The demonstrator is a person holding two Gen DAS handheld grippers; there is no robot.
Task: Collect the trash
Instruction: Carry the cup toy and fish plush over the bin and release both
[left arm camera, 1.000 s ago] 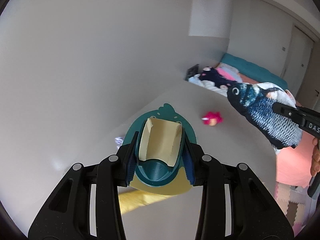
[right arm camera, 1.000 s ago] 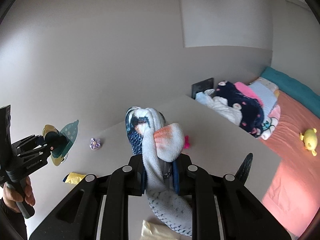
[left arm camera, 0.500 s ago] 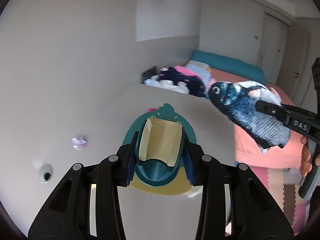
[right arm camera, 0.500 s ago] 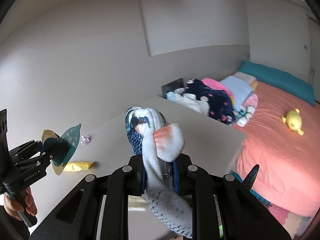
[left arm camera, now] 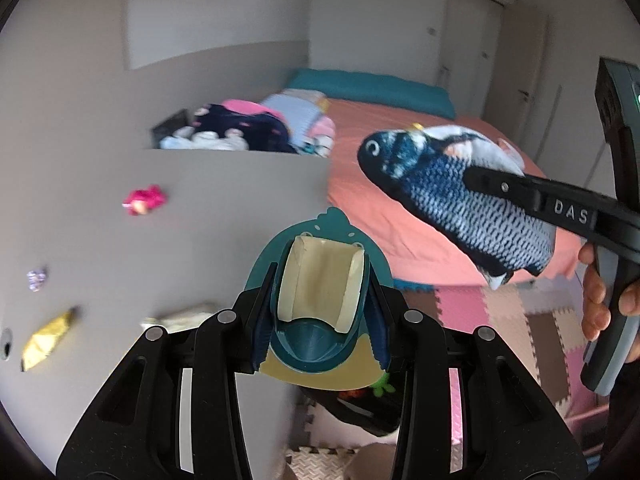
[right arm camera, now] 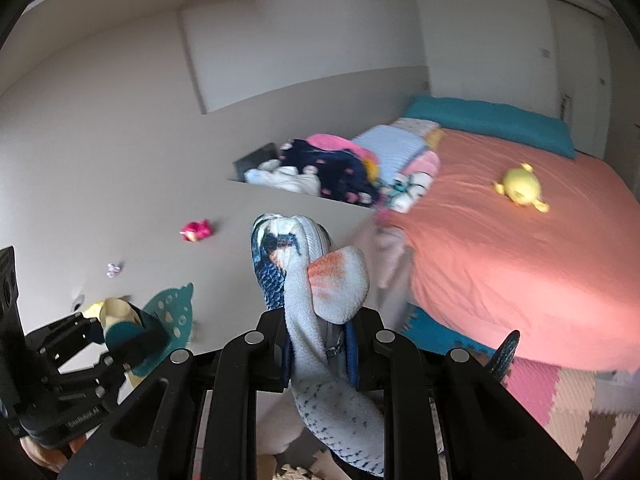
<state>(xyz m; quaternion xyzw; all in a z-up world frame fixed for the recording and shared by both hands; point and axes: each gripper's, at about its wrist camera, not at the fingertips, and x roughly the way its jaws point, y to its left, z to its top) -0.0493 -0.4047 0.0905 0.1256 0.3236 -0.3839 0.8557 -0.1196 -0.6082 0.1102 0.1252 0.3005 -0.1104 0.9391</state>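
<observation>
My left gripper (left arm camera: 320,320) is shut on a teal and cream dinosaur-shaped toy scoop (left arm camera: 320,280), held in the air; it also shows in the right wrist view (right arm camera: 132,328). My right gripper (right arm camera: 320,344) is shut on a blue and white plush fish (right arm camera: 308,276), seen at the right in the left wrist view (left arm camera: 460,200). On the grey surface (left arm camera: 200,216) lie a pink wrapper (left arm camera: 144,199), a small purple wrapper (left arm camera: 37,279), a yellow wrapper (left arm camera: 44,338) and a crumpled pale paper (left arm camera: 180,316).
A bed with an orange sheet (right arm camera: 520,248) and a yellow plush (right arm camera: 520,188) is at the right. A pile of clothes (right arm camera: 340,168) lies beyond the surface. Foam puzzle mats (left arm camera: 500,312) cover the floor. A dark container (left arm camera: 360,408) sits below the scoop.
Both grippers have swung right, away from the wall toward the surface's edge and the bed. The floor mats and dark container have come into view. Both keep their holds.
</observation>
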